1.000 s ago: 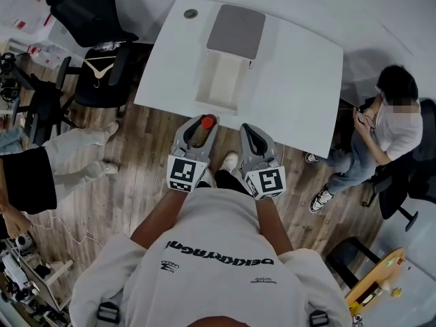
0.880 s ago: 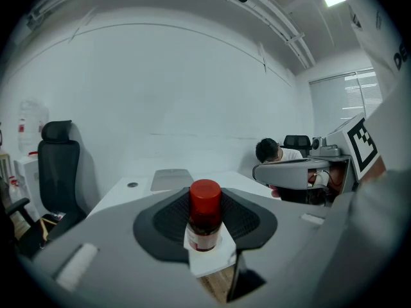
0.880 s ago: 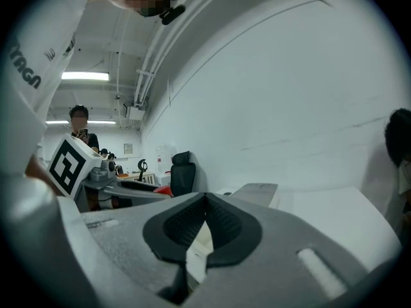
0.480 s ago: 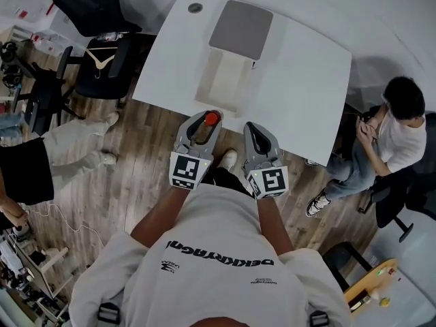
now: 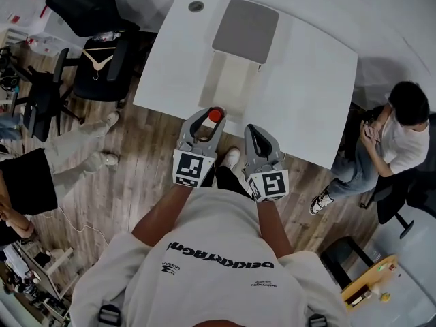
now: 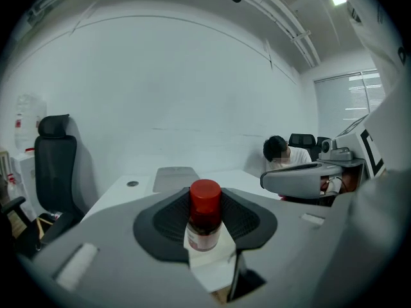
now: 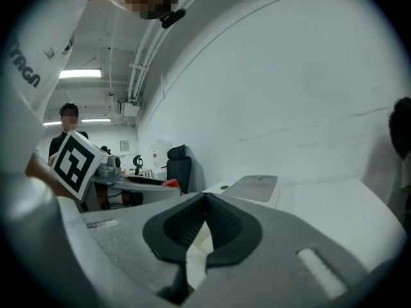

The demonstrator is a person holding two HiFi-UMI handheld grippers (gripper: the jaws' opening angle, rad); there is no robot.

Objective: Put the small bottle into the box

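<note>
At the far left of the head view a black office chair stands on the wood floor, with a pale hanger lying on its seat. A white bench fills the middle. A small round disc lies near its far left corner.

The left claw grips the small bottle upright. The dark pads press on both sides of its body, and the red cap stands clear above them. In the head view the bottle hangs over the near edge of the bench. It is just in front of the box and not inside it. The box sits on the bench with its grey lid swung open towards the far side, and its pale inside is bare.

Just to the right, the right claw is closed, with its pads meeting at the tips and nothing between them. It hovers near the same bench edge. At the far right a person in a white shirt sits on a dark chair beside the bench.
</note>
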